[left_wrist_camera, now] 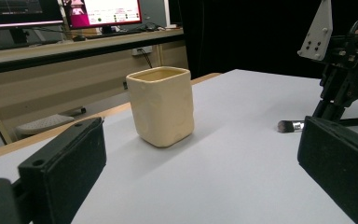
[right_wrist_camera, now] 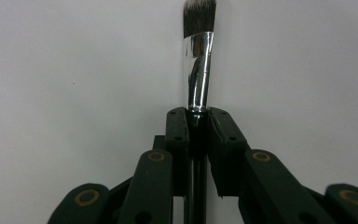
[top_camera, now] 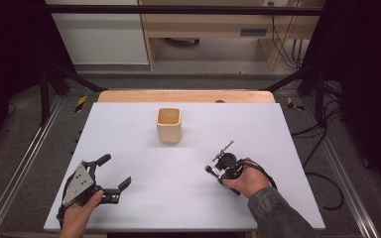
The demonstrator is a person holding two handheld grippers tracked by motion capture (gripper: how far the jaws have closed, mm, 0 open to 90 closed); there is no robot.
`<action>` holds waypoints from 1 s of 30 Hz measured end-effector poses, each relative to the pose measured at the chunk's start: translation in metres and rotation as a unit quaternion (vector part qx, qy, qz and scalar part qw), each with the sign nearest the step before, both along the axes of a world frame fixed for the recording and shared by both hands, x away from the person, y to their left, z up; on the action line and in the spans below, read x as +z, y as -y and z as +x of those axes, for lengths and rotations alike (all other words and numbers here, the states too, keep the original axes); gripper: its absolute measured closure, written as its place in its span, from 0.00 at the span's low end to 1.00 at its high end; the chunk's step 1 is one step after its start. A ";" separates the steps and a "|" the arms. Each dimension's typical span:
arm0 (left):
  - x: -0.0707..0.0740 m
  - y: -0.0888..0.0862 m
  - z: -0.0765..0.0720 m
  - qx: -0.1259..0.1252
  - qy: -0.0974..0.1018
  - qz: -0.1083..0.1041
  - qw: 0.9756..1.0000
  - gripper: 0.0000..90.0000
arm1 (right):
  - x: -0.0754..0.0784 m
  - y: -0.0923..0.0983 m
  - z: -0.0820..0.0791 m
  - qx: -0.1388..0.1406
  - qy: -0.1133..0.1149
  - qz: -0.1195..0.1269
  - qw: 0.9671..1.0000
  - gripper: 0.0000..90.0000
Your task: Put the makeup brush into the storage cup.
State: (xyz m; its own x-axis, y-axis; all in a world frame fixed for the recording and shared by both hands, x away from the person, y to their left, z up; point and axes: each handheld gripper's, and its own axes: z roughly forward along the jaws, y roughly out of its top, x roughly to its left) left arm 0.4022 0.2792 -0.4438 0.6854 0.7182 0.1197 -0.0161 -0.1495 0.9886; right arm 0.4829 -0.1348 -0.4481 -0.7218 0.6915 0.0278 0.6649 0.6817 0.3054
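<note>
A cream, square-sided cup [top_camera: 168, 125] stands upright at the middle of the white board [top_camera: 144, 203], toward its far side. My left gripper [top_camera: 115, 170] rests at the near left with its jaws wide open and nothing between them. In the left gripper view the cup [left_wrist_camera: 161, 105] stands ahead between its black pads [left_wrist_camera: 63, 163]. My right gripper [top_camera: 222, 171] sits at the near right, shut on the black handle of a makeup brush [top_camera: 210, 171]. The brush [right_wrist_camera: 198, 60] has a silver ferrule and dark bristles, and lies low over the board beyond the right gripper [right_wrist_camera: 198, 116].
The board lies on a wooden table [top_camera: 186, 95] whose far edge shows behind the cup. Black frame bars [top_camera: 54, 84] and cables [top_camera: 322, 144] flank the table. A desk with monitors [left_wrist_camera: 98, 11] stands beyond the far edge.
</note>
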 end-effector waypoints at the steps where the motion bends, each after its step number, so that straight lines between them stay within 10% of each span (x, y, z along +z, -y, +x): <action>1: 0.000 0.000 0.000 0.000 0.000 0.000 1.000 0.01 | 0.000 0.000 0.000 -0.003 0.000 0.001 1.000 0.88; 22: -0.001 0.002 0.001 -0.003 0.000 0.006 1.000 0.01 | 0.012 0.014 -0.003 -0.005 0.024 0.046 0.999 0.88; 30: -0.001 0.003 0.000 -0.004 -0.001 0.005 1.000 0.01 | 0.022 0.015 -0.005 -0.015 0.062 0.094 0.993 0.88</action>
State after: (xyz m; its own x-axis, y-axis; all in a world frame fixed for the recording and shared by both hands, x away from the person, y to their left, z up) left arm 0.4025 0.2762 -0.4446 0.6916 0.7113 0.1256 -0.0150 -0.1597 0.9870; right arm 0.4783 -0.1503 -0.4266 -0.7069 0.7037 0.0714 0.6334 0.5848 0.5068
